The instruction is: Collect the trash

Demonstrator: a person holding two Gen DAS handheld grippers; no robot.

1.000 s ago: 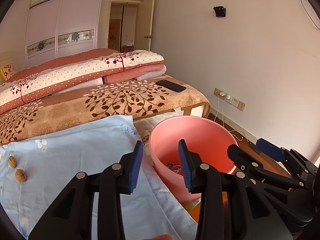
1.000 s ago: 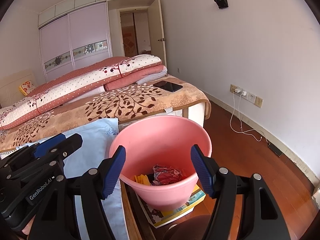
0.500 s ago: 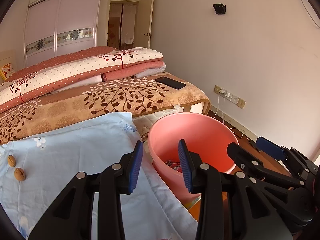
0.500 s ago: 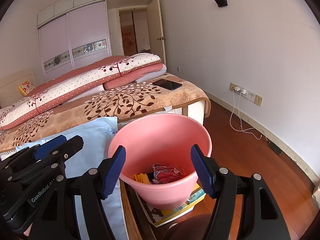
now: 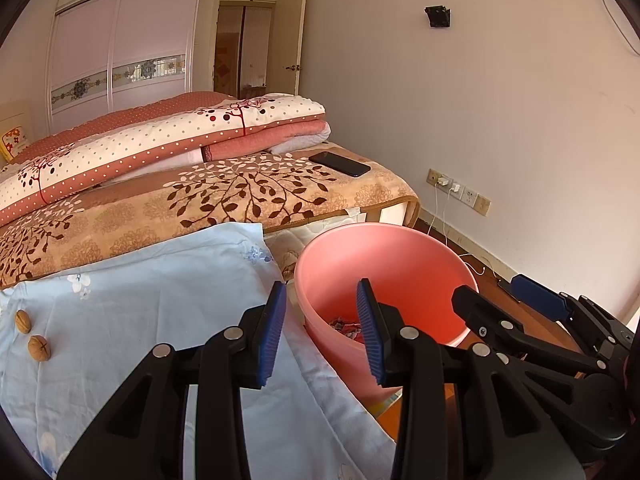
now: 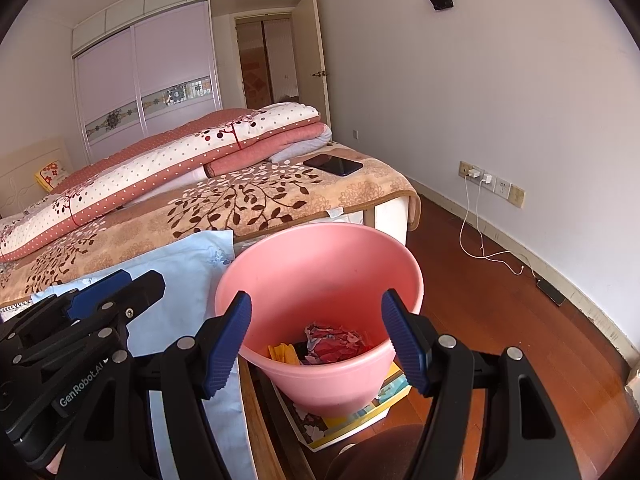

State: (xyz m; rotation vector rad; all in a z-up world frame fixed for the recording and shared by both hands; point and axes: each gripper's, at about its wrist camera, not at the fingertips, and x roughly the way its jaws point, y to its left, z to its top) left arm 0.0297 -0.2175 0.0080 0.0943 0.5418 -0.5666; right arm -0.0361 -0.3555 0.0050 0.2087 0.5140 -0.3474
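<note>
Both the left gripper (image 5: 320, 332) and right gripper (image 6: 316, 340) hang released, empty; 2 walnuts (image 5: 39, 347) (likely next) lie on the blue cloth (image 5: 152, 300); pinch 1 squarely, then carry it over the pink bucket (image 6: 320, 252).

Black frames, blue ribbed jaws, silver screws

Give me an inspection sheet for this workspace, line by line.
Surface: pale blue floral cloth over the worktop.
Job's things: round pink plastic bucket holding crumpled red paper and yellow scraps; two brown walnuts on the cloth.
Clutter: printed booklet under the bucket.
Grippers: left gripper open, empty; right gripper open, empty.
Cables: white charger leads trailing onto the wooden floor.
Surroundings: bed with black phone, wardrobe.
</note>
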